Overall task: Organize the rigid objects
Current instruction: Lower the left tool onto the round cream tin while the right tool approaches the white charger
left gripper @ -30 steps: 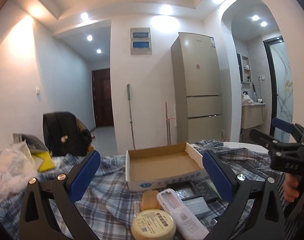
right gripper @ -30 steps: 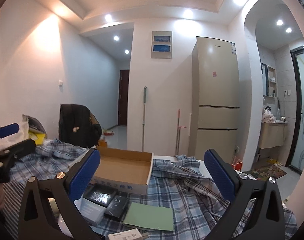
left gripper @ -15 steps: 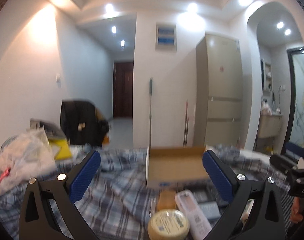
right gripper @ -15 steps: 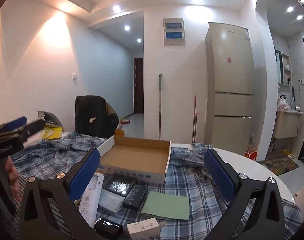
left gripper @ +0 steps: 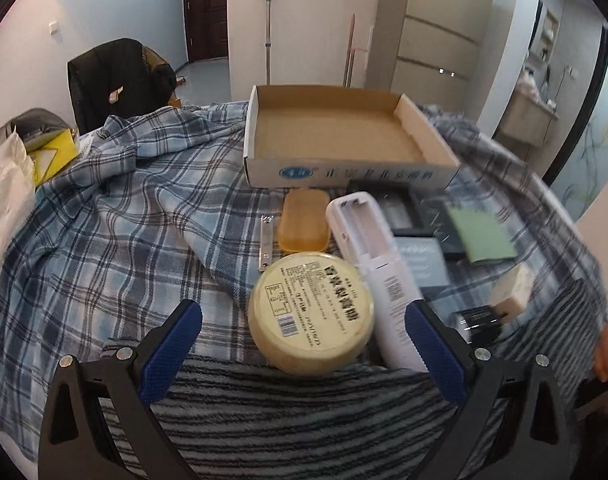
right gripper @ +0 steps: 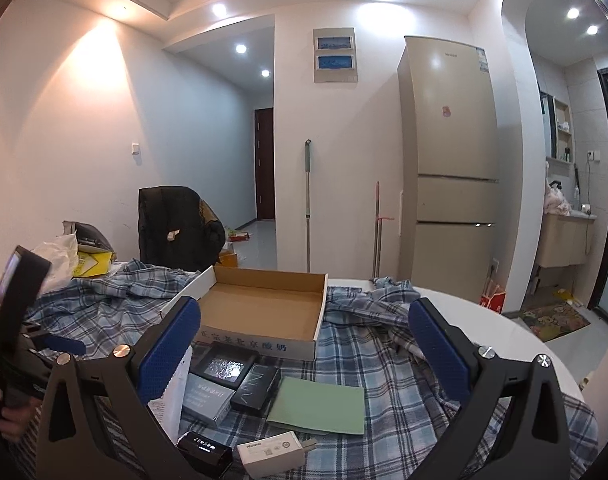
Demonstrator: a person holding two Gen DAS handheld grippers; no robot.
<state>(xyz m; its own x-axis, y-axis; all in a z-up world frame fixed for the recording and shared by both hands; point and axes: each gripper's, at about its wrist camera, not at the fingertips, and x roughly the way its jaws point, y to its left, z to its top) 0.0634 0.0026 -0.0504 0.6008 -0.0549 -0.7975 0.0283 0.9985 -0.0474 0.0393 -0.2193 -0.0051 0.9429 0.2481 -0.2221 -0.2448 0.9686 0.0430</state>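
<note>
The round cream tin (left gripper: 311,312) with a printed label lies on the cloth between the blue pads of the left gripper (left gripper: 304,340), whose fingers stand wide apart with clear room on both sides of the tin. The tin's right edge touches a white remote control (left gripper: 374,268) lying battery bay up, and just behind the tin sit an amber plastic case (left gripper: 304,222) and a metal nail clipper (left gripper: 266,244). Beyond these the empty cardboard tray (left gripper: 259,160) stands open, its front wall just beside the amber case, its floor wholly bare. Right of the remote lie dark boxes (right gripper: 223,368), a grey box (right gripper: 207,398), a green card (right gripper: 320,404), a white charger (right gripper: 273,450) and a small black device (right gripper: 203,450), closely packed and partly overlapping. The right gripper (right gripper: 304,348) hangs above this group, its fingers also spread wide and holding nothing. A plaid cloth (left gripper: 115,220) covers the table, rumpled left of the tray, with a striped cloth (left gripper: 283,412) at the near edge. The bare white tabletop (right gripper: 484,320) shows at the right.
</note>
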